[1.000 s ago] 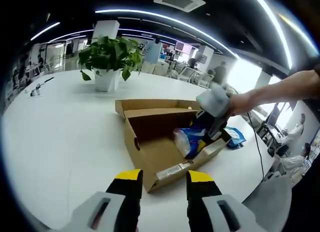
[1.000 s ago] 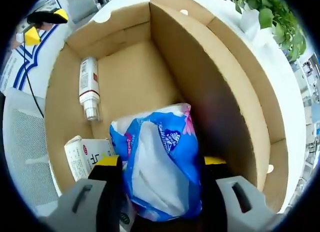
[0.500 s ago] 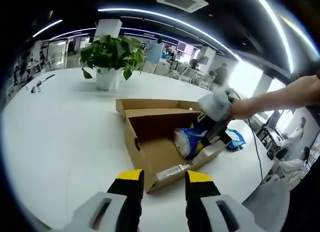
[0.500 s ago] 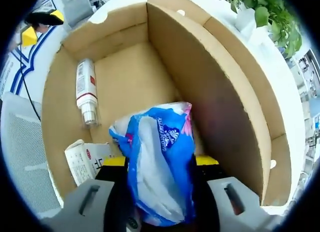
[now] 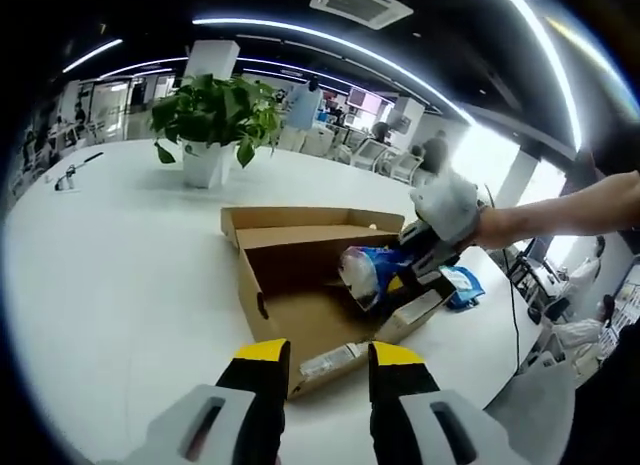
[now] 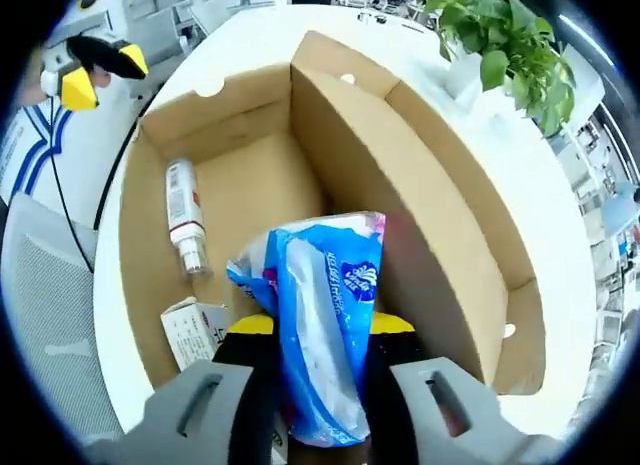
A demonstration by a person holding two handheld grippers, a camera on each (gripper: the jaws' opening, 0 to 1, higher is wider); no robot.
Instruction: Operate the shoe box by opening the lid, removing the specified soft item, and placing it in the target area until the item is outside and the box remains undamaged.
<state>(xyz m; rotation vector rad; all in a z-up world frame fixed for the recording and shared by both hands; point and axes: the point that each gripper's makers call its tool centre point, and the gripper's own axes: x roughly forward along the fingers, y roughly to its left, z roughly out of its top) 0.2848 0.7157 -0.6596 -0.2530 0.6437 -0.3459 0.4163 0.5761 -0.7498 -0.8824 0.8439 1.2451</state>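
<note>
We work over a broad white table (image 5: 110, 275), and on it lies the cardboard shoe box (image 5: 300, 310) with its lid (image 5: 300, 221) folded back flat against the tabletop on the far side; in the right gripper view we look down into the same shoe box (image 6: 440, 275), whose lid stands hinged open beside the tray. A potted plant (image 5: 212, 120) stands on the table well beyond the box, and we see its leaves again in the right gripper view (image 6: 505, 50). A grey mesh chair (image 6: 45, 335) sits just off the table edge. Our right gripper (image 6: 320, 360) is pressed in on a soft blue and white tissue pack (image 6: 320, 355), its yellow-tipped jaws pinching the pack from both sides, and the pack is lifted above the box floor yet over the tray; from the left gripper view the tissue pack (image 5: 368, 270) hangs at the box's upper edge under the right gripper (image 5: 410, 265), with a bare forearm reaching in from the right. Our left gripper (image 5: 318, 357) hovers near the box's near corner, jaws spread and holding nothing. On the box floor a small white bottle (image 6: 182, 225) lies on its side, and a small white carton (image 6: 195, 330) rests in the near corner. A second blue packet (image 5: 462, 285) lies on the table beside the box.
</note>
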